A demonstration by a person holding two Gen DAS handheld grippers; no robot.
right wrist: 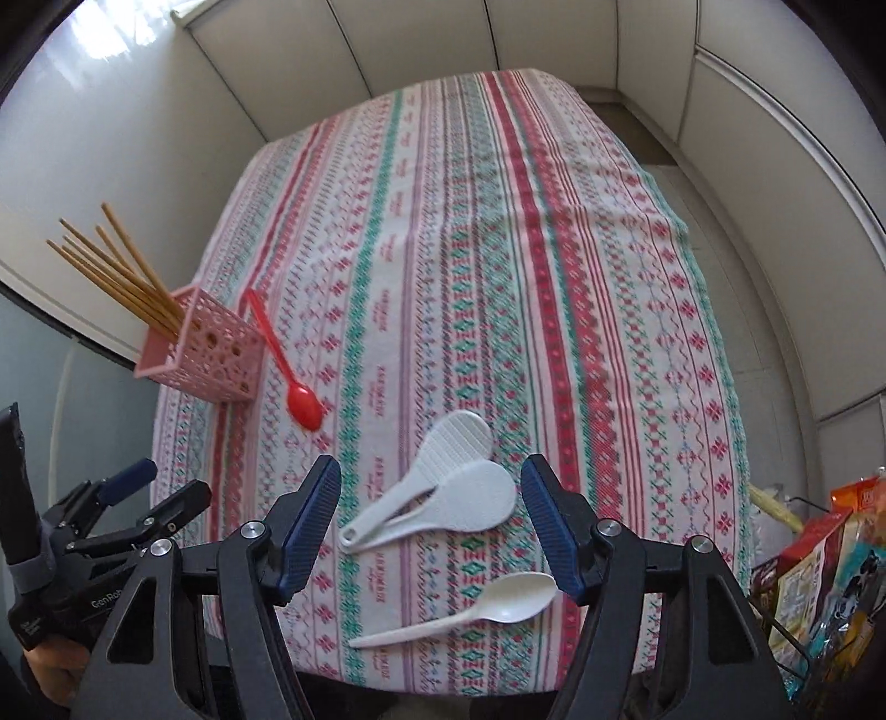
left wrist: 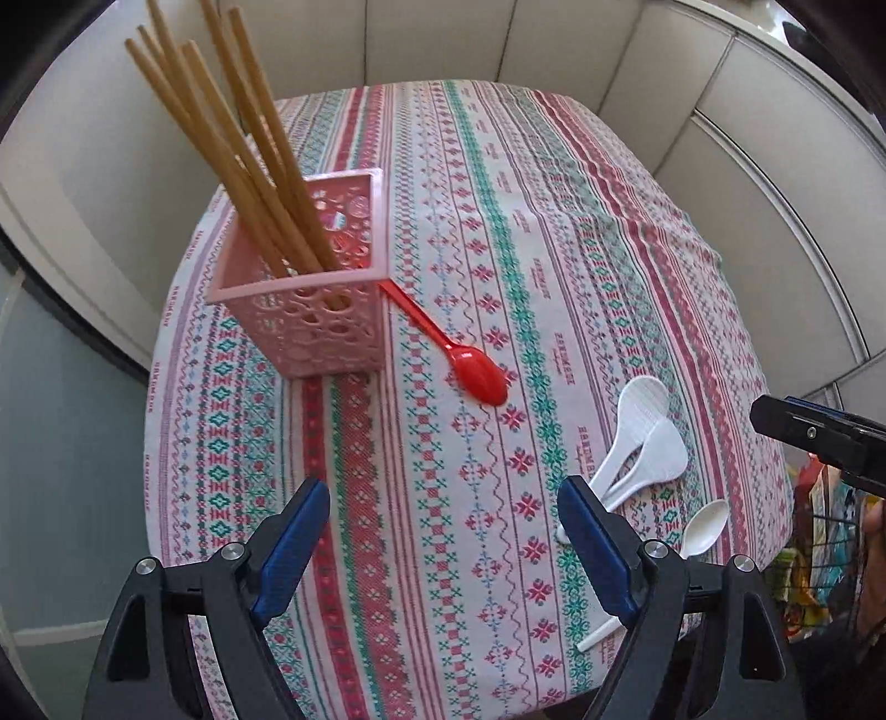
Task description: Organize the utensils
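Observation:
A pink perforated basket (left wrist: 310, 310) (right wrist: 207, 354) holds several wooden chopsticks (left wrist: 232, 144) (right wrist: 116, 277) near the table's left edge. A red spoon (left wrist: 470, 368) (right wrist: 302, 407) lies beside it, handle leaning on the basket's corner. Two white rice paddles (left wrist: 642, 437) (right wrist: 448, 487) lie overlapped, and a white plastic spoon (right wrist: 482, 606) (left wrist: 703, 526) lies close to the front edge. My left gripper (left wrist: 443, 543) hovers open above bare cloth, to the left of the paddles. Open too, my right gripper (right wrist: 432, 531) hangs over the paddles with nothing pressed between its pads.
The table carries a pink, red and green patterned cloth (right wrist: 498, 249). Cream wall panels (right wrist: 387, 44) surround it. A wire rack with colourful packets (right wrist: 819, 587) stands at the right. The left gripper also shows low at the left of the right wrist view (right wrist: 149, 493).

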